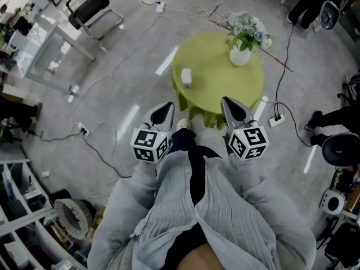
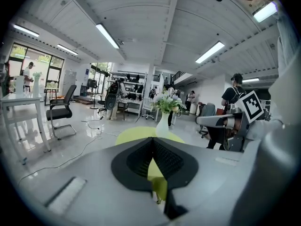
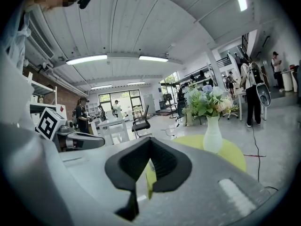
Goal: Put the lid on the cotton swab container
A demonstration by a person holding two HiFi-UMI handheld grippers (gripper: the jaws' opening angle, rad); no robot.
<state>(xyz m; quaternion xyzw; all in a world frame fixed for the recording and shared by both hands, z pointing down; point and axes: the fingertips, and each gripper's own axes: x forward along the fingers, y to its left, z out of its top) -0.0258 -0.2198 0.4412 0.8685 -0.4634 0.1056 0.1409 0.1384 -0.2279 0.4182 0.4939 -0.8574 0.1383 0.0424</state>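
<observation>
Here the cotton swab container (image 1: 186, 77) stands small and white on the left part of the round green tabletop (image 1: 219, 86), ahead of both grippers and well apart from them, with a vase of flowers (image 1: 241, 54) near the far right edge. The left gripper (image 1: 167, 108) lies more nearly in line with it than the right gripper (image 1: 227, 104), and each has its jaws pressed together on nothing. Whether its lid is on is too small to tell.

small pale cotton swab container (image 1: 186, 77) upright on round green table (image 1: 220, 79)
</observation>
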